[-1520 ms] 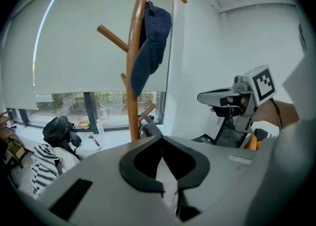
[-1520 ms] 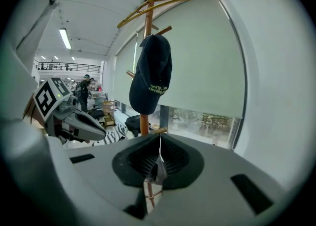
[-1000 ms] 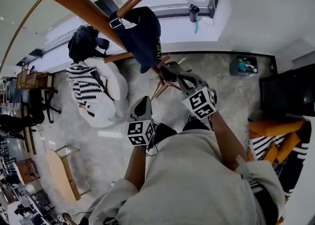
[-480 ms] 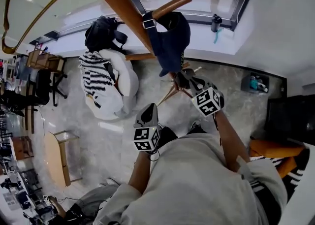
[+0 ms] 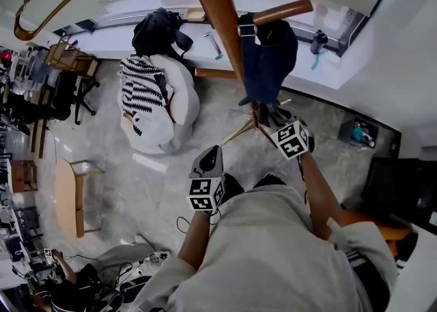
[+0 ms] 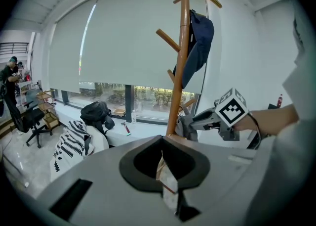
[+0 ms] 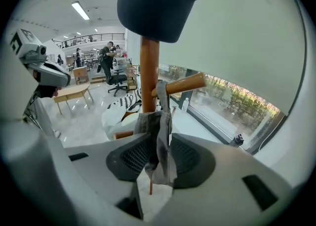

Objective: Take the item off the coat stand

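The cap [image 5: 270, 58] hangs on a peg [image 5: 283, 11] high on the coat stand [image 5: 218, 17], right beside the pole. The right gripper [image 5: 263, 114] is held up just under the cap, close to the pole, with its jaws pressed together on nothing. The left gripper [image 5: 209, 159] sits lower, near the person's body and well apart from the stand, its jaws shut and empty too. Beyond the stand, a black bag [image 5: 158, 31] lies on the windowsill, above a white chair [image 5: 153, 102] draped with striped cloth.
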The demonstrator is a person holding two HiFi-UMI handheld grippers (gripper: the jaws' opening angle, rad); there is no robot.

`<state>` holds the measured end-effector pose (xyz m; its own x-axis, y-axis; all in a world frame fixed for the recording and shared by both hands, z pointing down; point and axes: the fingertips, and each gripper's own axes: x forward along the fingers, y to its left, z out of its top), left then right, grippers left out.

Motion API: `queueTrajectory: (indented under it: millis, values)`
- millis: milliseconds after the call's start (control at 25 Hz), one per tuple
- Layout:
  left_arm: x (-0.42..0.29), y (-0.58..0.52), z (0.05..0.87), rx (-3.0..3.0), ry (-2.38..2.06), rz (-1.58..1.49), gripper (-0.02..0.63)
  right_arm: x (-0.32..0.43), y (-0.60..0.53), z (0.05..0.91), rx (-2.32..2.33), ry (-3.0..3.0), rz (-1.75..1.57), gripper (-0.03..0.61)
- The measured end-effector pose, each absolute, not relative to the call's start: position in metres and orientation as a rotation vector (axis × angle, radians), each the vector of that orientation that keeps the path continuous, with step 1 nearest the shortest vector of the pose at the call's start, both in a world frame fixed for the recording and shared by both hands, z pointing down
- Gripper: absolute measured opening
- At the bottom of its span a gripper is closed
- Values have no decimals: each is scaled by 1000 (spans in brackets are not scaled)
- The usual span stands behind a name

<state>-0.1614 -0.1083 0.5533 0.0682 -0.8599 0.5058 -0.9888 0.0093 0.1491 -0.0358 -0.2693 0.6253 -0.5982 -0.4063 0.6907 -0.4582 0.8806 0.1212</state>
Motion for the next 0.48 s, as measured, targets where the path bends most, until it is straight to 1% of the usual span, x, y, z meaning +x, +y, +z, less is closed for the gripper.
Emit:
queueTrajectory:
  millis: [320, 400, 480]
  values:
    - [-166, -97, 556, 1850, -1875, 343, 9, -44, -274, 641, 591, -2257, 38, 108]
    - [-165, -95, 556, 1847, -1880, 339, 11, -43, -275, 641, 604, -2267, 56, 41]
    - [-162, -94, 556, 1850, -1879, 334, 11, -42, -274, 640, 617, -2289, 92, 27]
